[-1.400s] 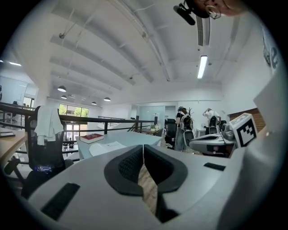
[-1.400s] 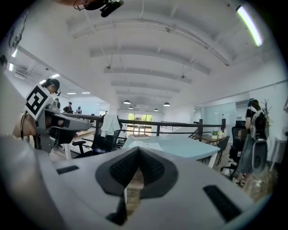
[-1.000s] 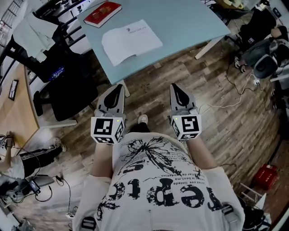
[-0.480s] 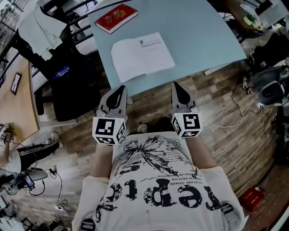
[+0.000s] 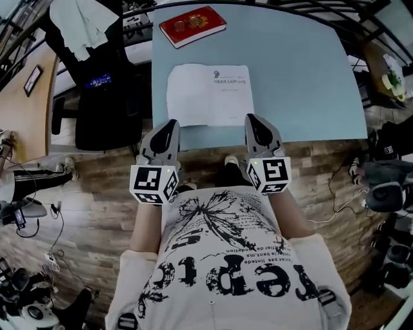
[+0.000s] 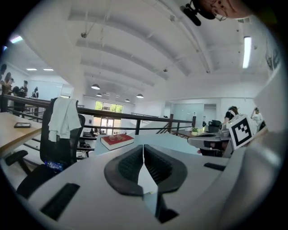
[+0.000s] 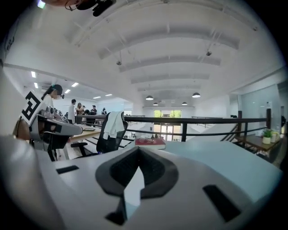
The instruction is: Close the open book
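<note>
An open book (image 5: 210,93) with white pages lies flat near the front edge of the pale blue table (image 5: 303,77). My left gripper (image 5: 169,126) is shut and empty, its tip at the table edge just short of the book's near left corner. Shut and empty too, my right gripper (image 5: 253,121) has its tip by the near right corner. In the left gripper view the jaws (image 6: 143,146) meet, and in the right gripper view the jaws (image 7: 138,150) meet as well. Both gripper views hide the open book behind the jaws.
A closed red book (image 5: 192,26) with glasses on it lies farther back on the table, also visible as the red book (image 6: 118,140) and the red book (image 7: 150,142). A black chair (image 5: 103,97) draped with a white garment (image 5: 87,19) stands left of the table. A wooden desk (image 5: 26,103) is at far left.
The person has walked up and turned square to the table. Both shut grippers have come forward from over the floor to the table's front edge beside the open book.
</note>
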A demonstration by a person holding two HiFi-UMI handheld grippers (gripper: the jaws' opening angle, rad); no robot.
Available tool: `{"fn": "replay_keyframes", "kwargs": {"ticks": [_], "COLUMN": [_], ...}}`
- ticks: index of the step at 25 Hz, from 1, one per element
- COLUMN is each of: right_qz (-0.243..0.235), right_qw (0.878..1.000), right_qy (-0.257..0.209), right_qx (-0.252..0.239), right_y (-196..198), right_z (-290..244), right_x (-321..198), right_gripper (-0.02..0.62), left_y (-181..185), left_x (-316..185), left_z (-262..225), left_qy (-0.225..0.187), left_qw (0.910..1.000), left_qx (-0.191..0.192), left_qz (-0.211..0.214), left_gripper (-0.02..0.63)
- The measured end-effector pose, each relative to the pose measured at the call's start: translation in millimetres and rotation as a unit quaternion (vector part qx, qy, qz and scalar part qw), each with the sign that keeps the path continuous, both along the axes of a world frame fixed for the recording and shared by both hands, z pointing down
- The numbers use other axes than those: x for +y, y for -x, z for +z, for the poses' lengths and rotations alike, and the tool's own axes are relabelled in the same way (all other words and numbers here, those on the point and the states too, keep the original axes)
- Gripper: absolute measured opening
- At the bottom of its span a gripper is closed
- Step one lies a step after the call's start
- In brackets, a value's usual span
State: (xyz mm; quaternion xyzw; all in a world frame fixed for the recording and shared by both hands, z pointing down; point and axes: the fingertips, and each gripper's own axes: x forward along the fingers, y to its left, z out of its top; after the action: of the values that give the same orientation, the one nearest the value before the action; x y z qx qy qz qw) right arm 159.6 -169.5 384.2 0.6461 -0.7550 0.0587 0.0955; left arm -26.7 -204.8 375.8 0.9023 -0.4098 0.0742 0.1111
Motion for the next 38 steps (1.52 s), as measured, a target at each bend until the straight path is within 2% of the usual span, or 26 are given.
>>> {"fn": "replay_keyframes", "kwargs": {"ticks": [4, 7, 10, 13, 16, 19, 20, 22, 25, 31, 35, 38], "right_qz": [-0.055, -0.094, -0.126, -0.159, -0.172, -0.186, -0.191, -0.203, -0.216, -0.22, -0.213, -0.204], "right_qw": [0.998, 0.995, 0.992, 0.987, 0.985, 0.982, 0.981, 0.979, 0.976, 0.975, 0.976, 0.978], "right_qy": [0.006, 0.016, 0.022, 0.023, 0.017, 0.008, 0.008, 0.011, 0.018, 0.026, 0.032, 0.037], "right_qx": [-0.001, 0.001, -0.006, -0.016, -0.019, -0.016, -0.015, -0.011, -0.002, 0.011, 0.014, 0.017], "right_y": [-20.1, -30.5, -35.6, -37.0, -38.3, -35.8, -34.5, -32.7, -32.0, -38.7, -45.4, -51.4], "right_z": [11.0, 23.4, 33.1, 39.4, 44.5, 49.0, 51.0, 55.1, 60.0, 67.8, 72.5, 76.3], "right_x": [-24.7, -41.6, -52.9, -61.9, -72.3, -78.9, -80.4, -82.4, -84.4, -87.3, -86.6, -86.1], "right_gripper": [0.011, 0.011, 0.011, 0.011, 0.011, 0.012, 0.012, 0.012, 0.012, 0.012, 0.012, 0.012], "left_y": [-18.3, -31.7, -37.3, -38.6, -38.3, -39.3, -40.0, -41.0, -37.2, -19.0, -12.8, -8.7], "left_x": [-4.0, -2.0, 0.7, 4.1, 2.7, -1.9, -4.5, -8.3, -9.8, -17.7, -29.9, -35.2], "left_z": [25.3, 57.8, 92.0, 123.7, 151.2, 170.5, 175.6, 185.2, 199.8, 222.3, 224.8, 231.0], "left_qy": [0.035, 0.09, 0.14, 0.187, 0.229, 0.248, 0.255, 0.272, 0.295, 0.305, 0.302, 0.306], "left_qw": [0.9981, 0.9918, 0.9794, 0.9591, 0.9303, 0.903, 0.8905, 0.8586, 0.8106, 0.7367, 0.6897, 0.6648], "left_qx": [0.003, 0.033, 0.071, 0.121, 0.189, 0.263, 0.295, 0.36, 0.43, 0.517, 0.584, 0.607], "left_qz": [-0.051, -0.085, -0.127, -0.174, -0.215, -0.232, -0.234, -0.243, -0.267, -0.311, -0.304, -0.309], "left_gripper": [0.021, 0.023, 0.023, 0.022, 0.023, 0.026, 0.048, 0.107, 0.127, 0.155, 0.153, 0.146]}}
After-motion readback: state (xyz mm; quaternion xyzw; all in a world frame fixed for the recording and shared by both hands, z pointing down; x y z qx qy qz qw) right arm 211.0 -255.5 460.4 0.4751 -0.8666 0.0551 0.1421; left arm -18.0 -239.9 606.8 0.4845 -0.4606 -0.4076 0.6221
